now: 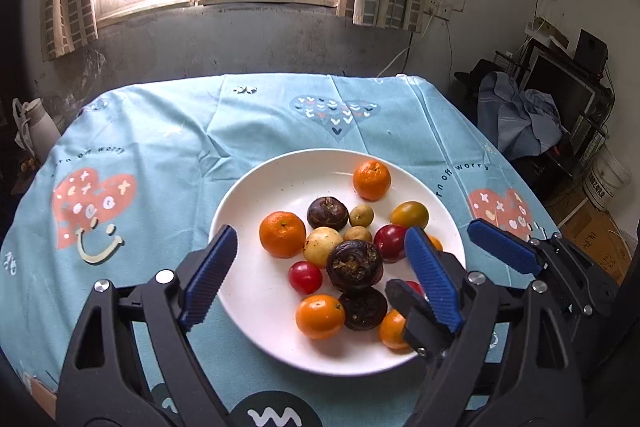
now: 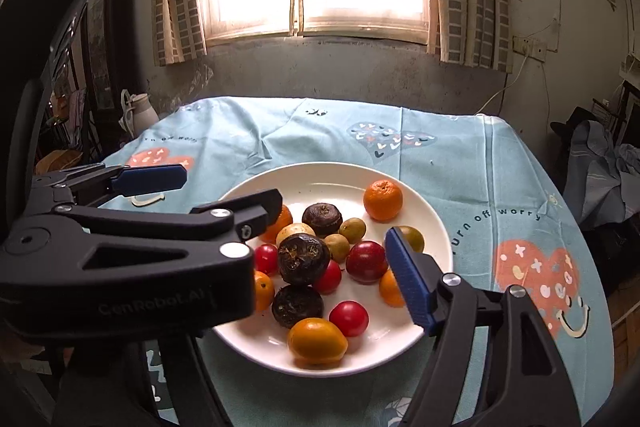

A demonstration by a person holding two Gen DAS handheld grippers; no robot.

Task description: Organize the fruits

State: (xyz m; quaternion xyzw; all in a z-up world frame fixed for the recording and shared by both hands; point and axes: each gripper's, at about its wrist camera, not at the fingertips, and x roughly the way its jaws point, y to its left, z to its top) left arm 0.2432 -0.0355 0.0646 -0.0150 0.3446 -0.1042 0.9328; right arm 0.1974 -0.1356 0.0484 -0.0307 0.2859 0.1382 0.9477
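Glossy round white plate [image 1: 256,307] sits mid-table on wrinkled blue printed cloth [image 1: 160,147], piled w/ smooth oranges [image 1: 282,234], shiny red fruits [image 1: 305,277], rough dark knobbly ones [image 1: 354,265]. Left gripper [image 1: 324,267] jaws wide apart over plate, nothing held. Right gripper [image 2: 328,251] apart too; its left finger is hidden behind left gripper's black body, which also covers some fruit.

Glossy white plate [image 1: 256,291]; matt creased cloth tablecloth [image 1: 168,143]; ribbed claw pads [image 1: 210,273].
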